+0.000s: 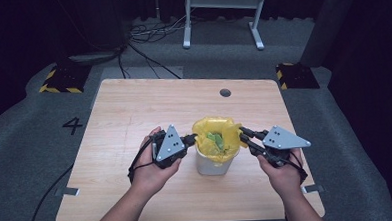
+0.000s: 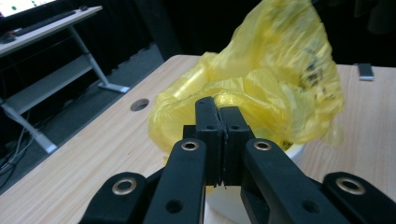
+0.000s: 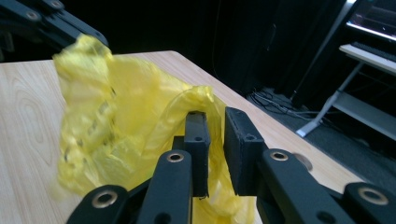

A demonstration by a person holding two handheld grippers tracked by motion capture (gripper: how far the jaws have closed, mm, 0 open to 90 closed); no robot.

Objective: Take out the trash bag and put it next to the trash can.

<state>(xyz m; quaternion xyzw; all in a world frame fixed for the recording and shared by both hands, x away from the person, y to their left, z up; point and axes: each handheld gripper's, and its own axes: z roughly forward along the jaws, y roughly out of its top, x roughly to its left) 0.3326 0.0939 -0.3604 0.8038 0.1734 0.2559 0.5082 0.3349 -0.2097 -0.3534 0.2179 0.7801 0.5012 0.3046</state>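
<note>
Near the person, on the pale wooden surface [image 1: 134,118], stands a small white bin [image 1: 212,165] lined with a crinkled yellow plastic bag [image 1: 215,134]. The left claw [image 1: 191,138] is clamped together on the bag's rim; the right claw [image 1: 245,136] has its jaws apart around the opposite edge. Seemingly a bag-gathering step; next, the right must pinch.

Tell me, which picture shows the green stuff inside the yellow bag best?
The high view: it looks down into the open yellow bag onto the green stuff. Both gripper views see the bag from the side, so its crumpled plastic hides the inside.
</note>
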